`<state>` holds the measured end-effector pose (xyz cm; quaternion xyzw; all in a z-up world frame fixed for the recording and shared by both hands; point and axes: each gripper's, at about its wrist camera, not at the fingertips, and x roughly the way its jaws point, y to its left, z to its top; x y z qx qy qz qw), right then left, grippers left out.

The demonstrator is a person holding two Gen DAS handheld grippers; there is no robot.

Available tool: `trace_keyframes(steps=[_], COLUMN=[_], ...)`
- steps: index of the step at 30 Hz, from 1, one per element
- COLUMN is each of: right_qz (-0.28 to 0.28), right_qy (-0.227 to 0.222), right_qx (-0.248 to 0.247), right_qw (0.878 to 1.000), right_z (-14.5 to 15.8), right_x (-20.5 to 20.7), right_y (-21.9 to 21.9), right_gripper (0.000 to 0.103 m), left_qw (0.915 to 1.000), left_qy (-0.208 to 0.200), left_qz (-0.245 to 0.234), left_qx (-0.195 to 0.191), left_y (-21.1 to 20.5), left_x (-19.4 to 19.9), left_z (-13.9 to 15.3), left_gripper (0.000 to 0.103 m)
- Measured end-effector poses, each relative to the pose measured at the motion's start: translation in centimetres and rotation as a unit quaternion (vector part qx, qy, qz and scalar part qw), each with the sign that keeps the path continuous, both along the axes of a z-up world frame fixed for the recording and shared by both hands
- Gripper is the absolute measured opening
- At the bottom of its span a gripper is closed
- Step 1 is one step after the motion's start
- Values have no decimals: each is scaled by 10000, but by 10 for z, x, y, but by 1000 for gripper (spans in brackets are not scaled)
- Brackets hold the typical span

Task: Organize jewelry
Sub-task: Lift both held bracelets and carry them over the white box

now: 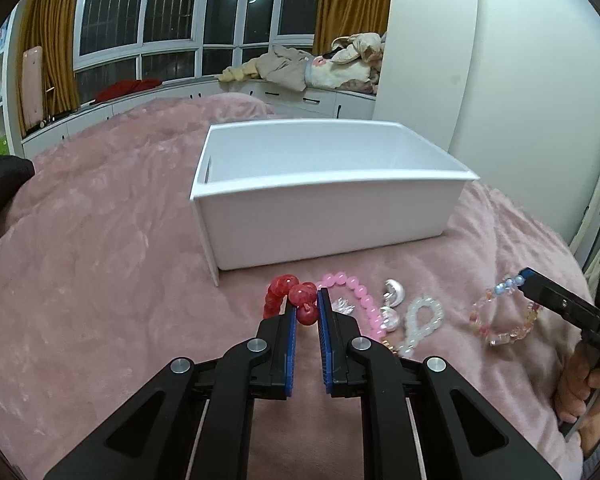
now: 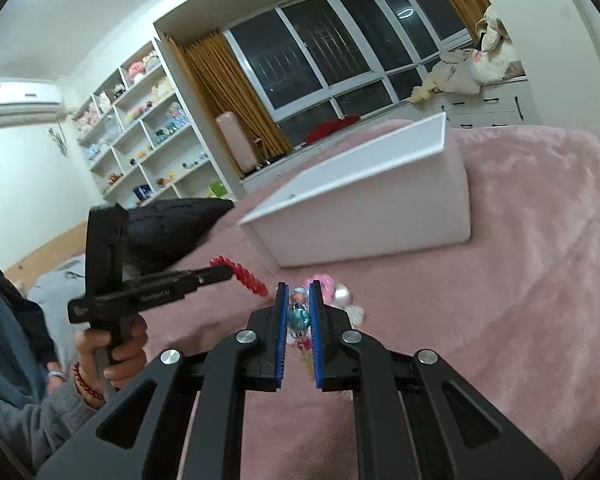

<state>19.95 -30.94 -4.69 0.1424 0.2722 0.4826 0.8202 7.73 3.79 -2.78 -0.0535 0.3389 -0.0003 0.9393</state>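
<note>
the left gripper (image 1: 306, 300) is clamped on a red bead bracelet (image 1: 290, 295): a few large red beads sit pinched between its blue pads (image 1: 324, 320), and the rest of the loop hangs off the left fingertip, just in front of the white box (image 1: 324, 216). in the right wrist view the same red bracelet (image 2: 240, 274) dangles from the tip of that gripper, clear of the pink blanket (image 2: 520, 280).

the right gripper (image 2: 299, 300) is closed on a pastel bead bracelet (image 2: 300, 316), with blue and pink beads squeezed between its pads. seen from the left wrist, this bracelet (image 1: 504, 316) hangs as an open loop from the right gripper's tip (image 1: 524, 278).

the remaining jewelry lies on the pink blanket (image 1: 100, 260) between the two grippers, near the front wall of the box: a pink bead bracelet (image 1: 356, 300), silver pieces (image 1: 394, 304) just beside it, and a clear white bead bracelet (image 1: 420, 322) to their right. a small clear piece (image 1: 342, 305) sits inside the pink loop.

the white box stands open-topped on the bed, behind the row of jewelry. its inside is only partly visible.

a person's hand (image 2: 112, 348) holds the left gripper's handle, with a red bead bracelet on the wrist (image 2: 86, 384) and a grey sleeve (image 2: 28, 420) below. another hand (image 1: 584, 392) grips the right handle.
</note>
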Motion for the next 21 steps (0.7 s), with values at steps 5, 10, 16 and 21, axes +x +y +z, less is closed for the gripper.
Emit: trace_keyframes(steps=[5, 10, 16, 21], right_qz=[241, 299, 126, -49], right_qy=[48, -153, -336, -520], right_qx=[257, 259, 288, 238], right_qw=[9994, 9991, 9989, 9983], right_z=[17, 44, 73, 97], right_x=[10, 22, 37, 54], right_y=[-6, -5, -2, 2], right_gripper=[11, 11, 11, 11], left_qw=[10000, 9997, 9990, 9982], left_qy=[-56, -218, -451, -585], left_qz=[-49, -102, -51, -109], left_qx=[-48, -7, -24, 8], left_y=[-6, -13, -12, -8], left_x=[3, 26, 62, 83], left_z=[25, 52, 81, 94], left_gripper=[15, 15, 15, 15])
